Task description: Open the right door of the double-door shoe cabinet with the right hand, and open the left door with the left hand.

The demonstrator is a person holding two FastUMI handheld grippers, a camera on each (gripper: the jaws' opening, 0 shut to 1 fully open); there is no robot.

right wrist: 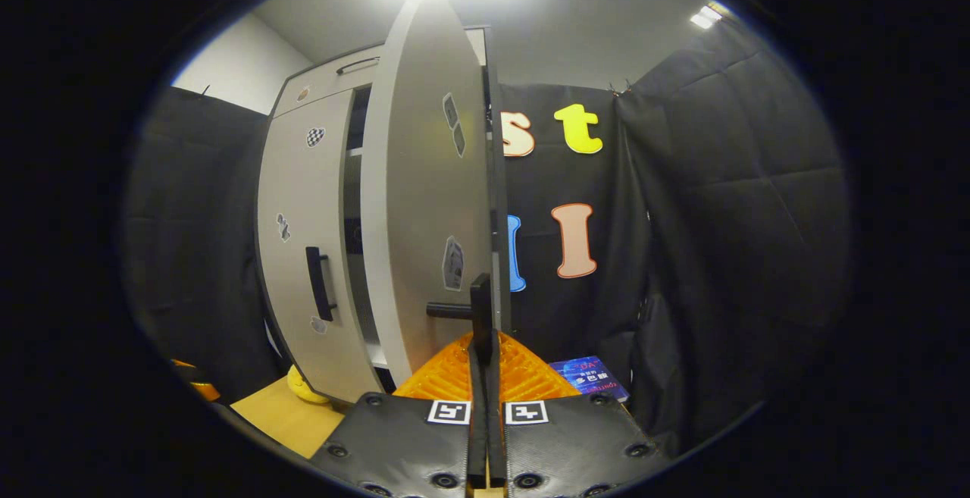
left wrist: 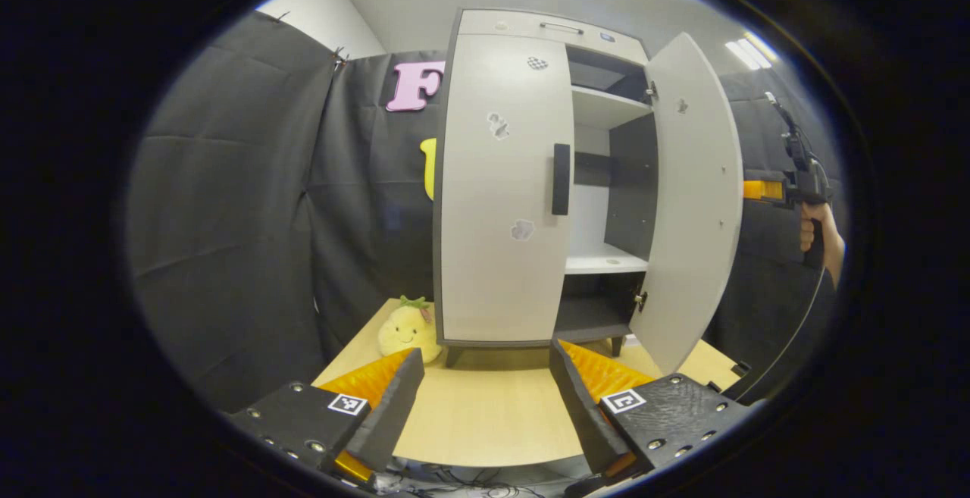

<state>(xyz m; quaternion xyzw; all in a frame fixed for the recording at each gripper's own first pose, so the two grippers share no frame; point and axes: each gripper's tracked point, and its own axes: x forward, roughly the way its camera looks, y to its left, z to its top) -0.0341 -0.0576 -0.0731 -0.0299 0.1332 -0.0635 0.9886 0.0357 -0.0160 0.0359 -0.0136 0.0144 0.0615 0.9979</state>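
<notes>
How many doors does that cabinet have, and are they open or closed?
2. The left door is closed, its dark handle untouched. The right door is swung open, showing the shelves inside; the right gripper is clamped on that door's handle.

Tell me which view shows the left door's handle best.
Left gripper view: the left door handle faces the camera head-on, above the open left gripper. The right gripper view catches that handle obliquely and smaller, past the open right door.
</notes>
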